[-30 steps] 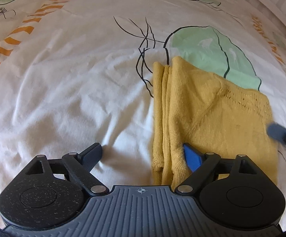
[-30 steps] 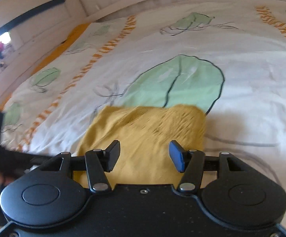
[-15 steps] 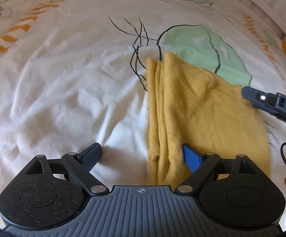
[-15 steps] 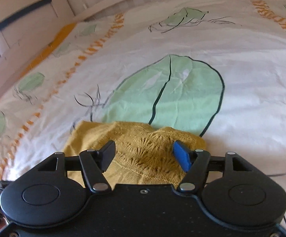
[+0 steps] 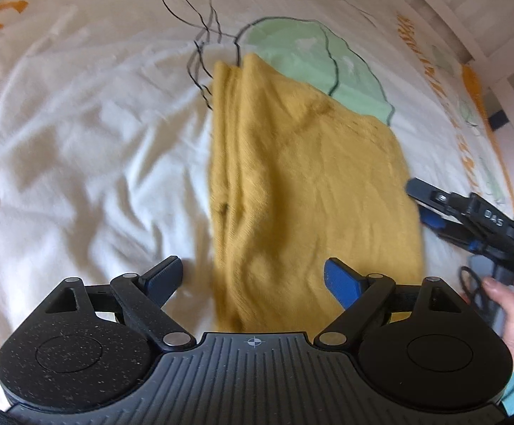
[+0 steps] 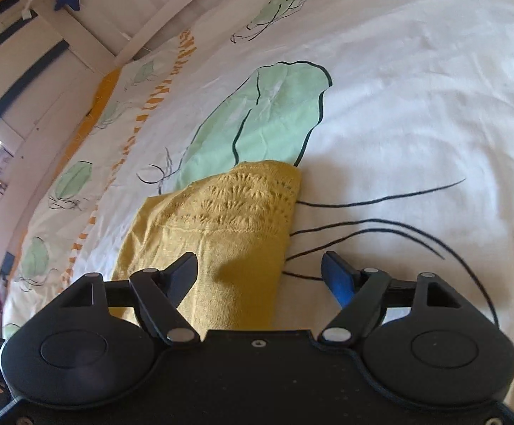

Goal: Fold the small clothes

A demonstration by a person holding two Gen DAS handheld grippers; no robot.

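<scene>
Both claws are hanging wide over the folded jumper.

I'm keeping my left claw (image 5: 251, 278) spread; my right claw (image 6: 260, 272), just opening wider, is gripping nothing. The soft mustard knit jumper (image 5: 310, 184) is lying flat on the crumpled leaf-print sheet (image 5: 79, 134).

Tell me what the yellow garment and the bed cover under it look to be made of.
Yellow garment: looks like a soft matte knit, maybe cotton or wool; an openwork lace band and fine ribbing show. Bed cover: seems thin woven cotton, matte, creasing into sharp wrinkles, with flat printed green leaves and black lines.
</scene>
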